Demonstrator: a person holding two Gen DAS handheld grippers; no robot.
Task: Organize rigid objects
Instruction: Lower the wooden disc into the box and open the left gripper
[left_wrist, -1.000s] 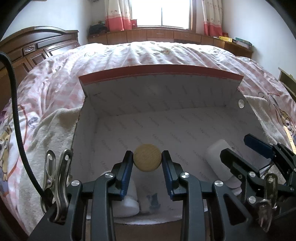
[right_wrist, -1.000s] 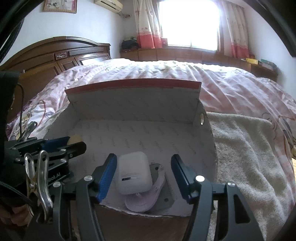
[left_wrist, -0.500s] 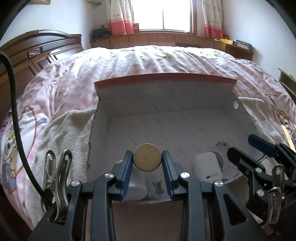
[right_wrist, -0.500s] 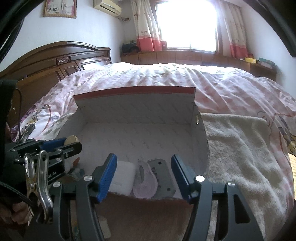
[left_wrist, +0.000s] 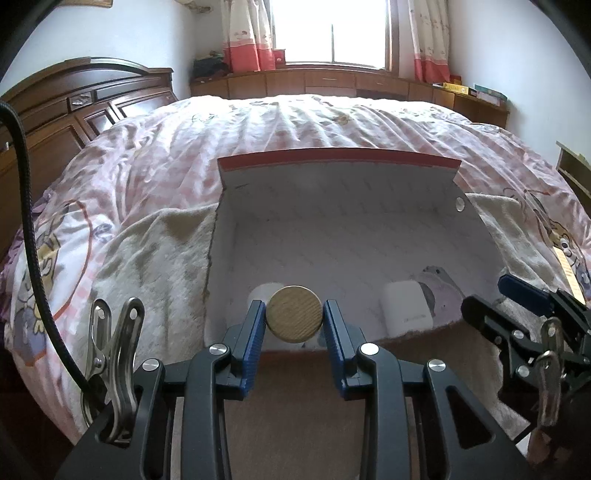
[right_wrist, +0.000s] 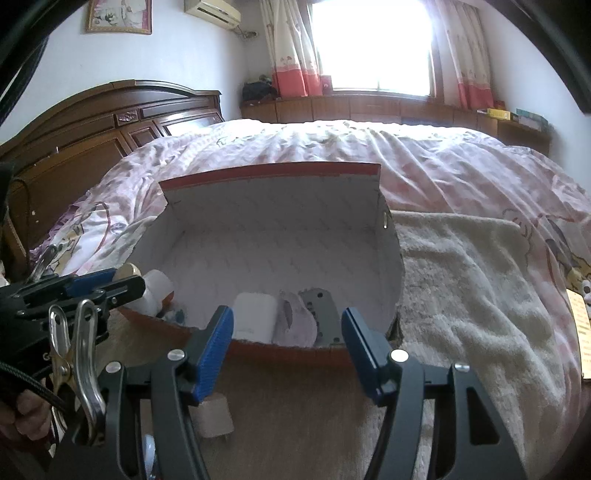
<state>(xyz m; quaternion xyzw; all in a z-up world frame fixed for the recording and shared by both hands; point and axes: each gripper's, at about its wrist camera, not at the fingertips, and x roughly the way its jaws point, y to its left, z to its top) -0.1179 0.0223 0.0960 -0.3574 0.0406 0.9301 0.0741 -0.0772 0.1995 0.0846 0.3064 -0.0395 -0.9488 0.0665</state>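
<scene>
My left gripper (left_wrist: 294, 320) is shut on a round wooden disc (left_wrist: 294, 318) and holds it above the near rim of an open red-edged cardboard box (left_wrist: 338, 192). The box lies on a towel on the bed. Inside it are a white case (left_wrist: 406, 308), a white bottle (left_wrist: 260, 291), a grey metal plate (right_wrist: 320, 306) and a pale purple piece (right_wrist: 293, 325). My right gripper (right_wrist: 288, 352) is open and empty, just in front of the box's near wall (right_wrist: 288, 350). It also shows at the right of the left wrist view (left_wrist: 517, 310).
The box sits on a cream towel (right_wrist: 476, 295) spread over a pink bedspread (left_wrist: 314, 125). A small beige block (right_wrist: 216, 419) lies on the towel under my right gripper. A dark wooden headboard (right_wrist: 110, 122) stands at the left.
Both grippers have drawn back and up from inside the box to its near edge. The left one still holds the disc. The right one stays open.
</scene>
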